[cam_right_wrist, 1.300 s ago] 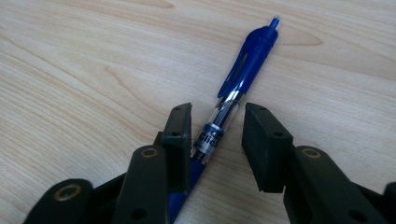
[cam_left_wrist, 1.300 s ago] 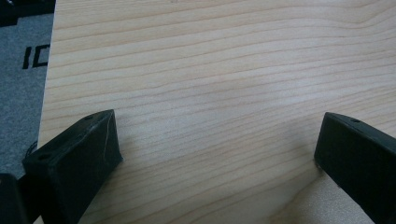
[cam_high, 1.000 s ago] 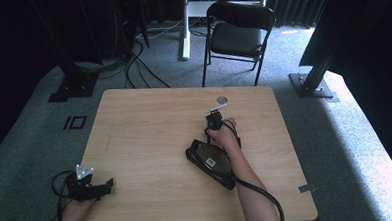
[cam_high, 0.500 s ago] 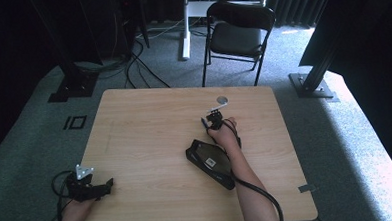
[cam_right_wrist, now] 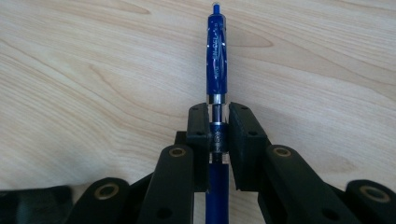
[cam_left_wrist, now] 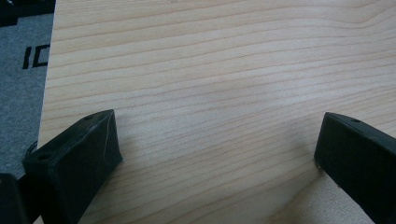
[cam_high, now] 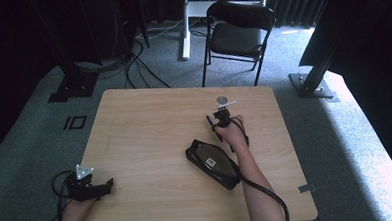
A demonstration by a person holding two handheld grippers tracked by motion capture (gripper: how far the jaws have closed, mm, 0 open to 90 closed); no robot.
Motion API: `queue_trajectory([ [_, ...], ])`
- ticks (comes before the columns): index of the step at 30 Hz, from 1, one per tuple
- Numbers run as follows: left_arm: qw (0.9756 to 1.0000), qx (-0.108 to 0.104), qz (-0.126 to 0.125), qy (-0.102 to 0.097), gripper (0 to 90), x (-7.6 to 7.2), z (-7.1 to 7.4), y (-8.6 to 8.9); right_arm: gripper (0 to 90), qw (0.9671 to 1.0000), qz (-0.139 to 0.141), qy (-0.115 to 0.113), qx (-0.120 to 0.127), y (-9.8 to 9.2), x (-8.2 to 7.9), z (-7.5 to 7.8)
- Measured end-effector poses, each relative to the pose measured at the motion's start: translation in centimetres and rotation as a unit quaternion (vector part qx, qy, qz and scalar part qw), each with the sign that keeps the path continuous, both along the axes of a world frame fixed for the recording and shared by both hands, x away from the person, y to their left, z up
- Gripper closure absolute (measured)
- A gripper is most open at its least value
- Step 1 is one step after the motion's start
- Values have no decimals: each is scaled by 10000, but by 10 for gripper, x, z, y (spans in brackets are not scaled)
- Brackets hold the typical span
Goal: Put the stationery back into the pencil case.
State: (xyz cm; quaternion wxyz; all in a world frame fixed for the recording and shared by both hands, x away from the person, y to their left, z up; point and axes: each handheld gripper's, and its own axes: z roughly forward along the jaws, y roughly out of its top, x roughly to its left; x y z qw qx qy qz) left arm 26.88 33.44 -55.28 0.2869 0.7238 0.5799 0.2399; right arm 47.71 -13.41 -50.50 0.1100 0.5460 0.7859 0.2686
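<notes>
A blue pen (cam_right_wrist: 217, 70) is clamped between my right gripper's (cam_right_wrist: 218, 114) jaws, which are shut on its barrel. The pen's clicker end points away over the wooden table (cam_high: 149, 127). In the high view the right gripper (cam_high: 215, 122) hovers right of the table's middle, with the pen (cam_high: 210, 121) sticking out to its left. A black pencil case (cam_high: 214, 162) lies just in front of that hand. My left gripper (cam_high: 107, 184) rests at the table's front left corner. Its jaws stand wide open over bare wood (cam_left_wrist: 217, 140).
A small round grey object (cam_high: 222, 99) sits on the table just behind the right gripper. A black folding chair (cam_high: 238, 33) stands beyond the far edge. Cables and stand feet lie on the grey carpet around the table.
</notes>
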Motion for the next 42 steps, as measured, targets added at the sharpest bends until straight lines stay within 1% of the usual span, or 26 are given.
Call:
queue_trajectory([
  [1,10000,0,0,0,4,0,0,0,795,10000,-31,2,71,-2,-1,1],
  [6,10000,0,2,-1,4,0,0,0,795,9999,36,-25,124,-8,-6,5],
  [9,10000,1,2,-1,4,0,0,0,795,9997,3,-168,191,-13,-9,10],
  [11,10000,2,0,1,4,0,0,0,795,9994,-6,-204,277,-16,-11,12],
  [13,10000,0,0,0,4,0,0,0,795,9994,26,-244,245,-20,-13,15],
  [17,10000,1,1,-1,4,0,0,0,795,9992,42,-260,294,-27,-18,20],
  [21,10000,1,2,-1,4,0,0,0,795,9985,65,-275,470,-35,-22,23],
  [26,10000,1,1,-1,4,0,0,0,795,9983,84,-325,478,-43,-28,26],
  [32,10000,1,1,0,4,0,0,0,795,9980,195,-345,501,-48,-36,30],
  [33,10000,1,1,0,4,0,0,0,795,9977,232,-328,553,-49,-38,31],
  [34,10000,1,2,-1,4,0,0,0,794,9969,260,-314,676,-50,-41,31],
  [35,10000,2,1,-1,4,0,0,0,794,9969,297,-303,668,-51,-42,32],
  [36,10000,1,1,-1,4,0,0,0,794,9970,308,-321,639,-51,-44,33],
  [42,10000,3,2,-2,4,0,0,0,794,9954,409,-554,662,-55,-53,45],
])
